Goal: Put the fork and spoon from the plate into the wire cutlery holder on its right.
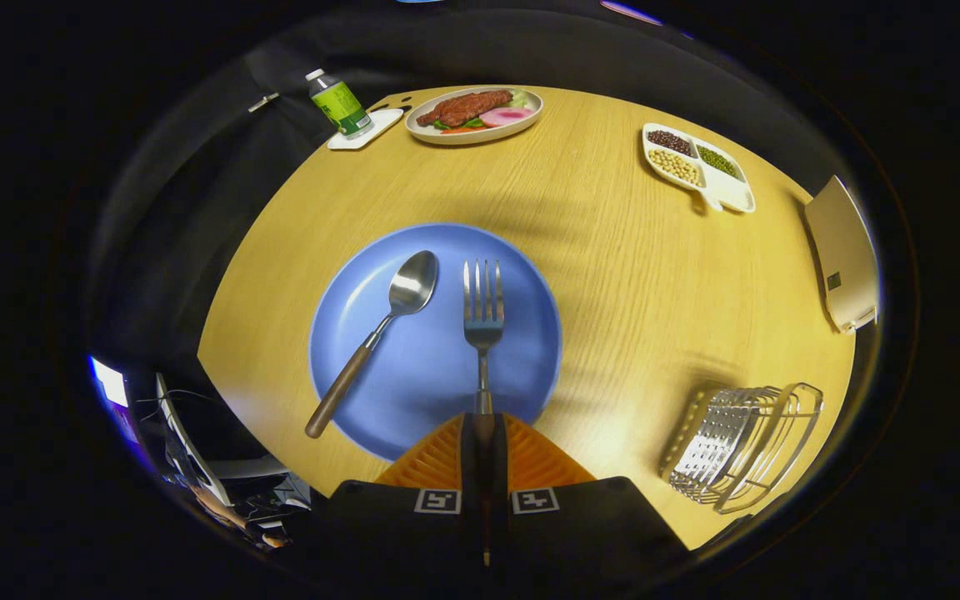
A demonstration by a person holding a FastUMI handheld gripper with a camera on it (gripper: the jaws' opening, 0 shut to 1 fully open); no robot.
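Clamping the fork (483, 321) by its handle, the tool (483, 442) has its two fingers closed tight on either side of the shaft, which runs back between them toward the camera. The fork's head and tines reach straight ahead of the fingers over the blue plate (363, 383), on the right half of the dish; whether the tines touch the plate or ride just above it cannot be told. On the plate's left half lies the spoon (373, 337), bowl up and pointing away, its wooden handle slanting back and to the left so that the end pokes out over the plate's near rim. The plate sits on a round wooden bench (630, 275). To the right of the plate and apart from it, near the bench's edge, rests the wire cutlery holder (738, 446), lying tipped so that its open mouth faces roughly right. Across the bench on the far side stand a plate of food (477, 112), a green-labelled bottle (340, 103) on a white coaster (366, 130) beside it, and a white divided dish of beans (697, 165) further right. A chair back (842, 250) shows beyond the bench's right edge.
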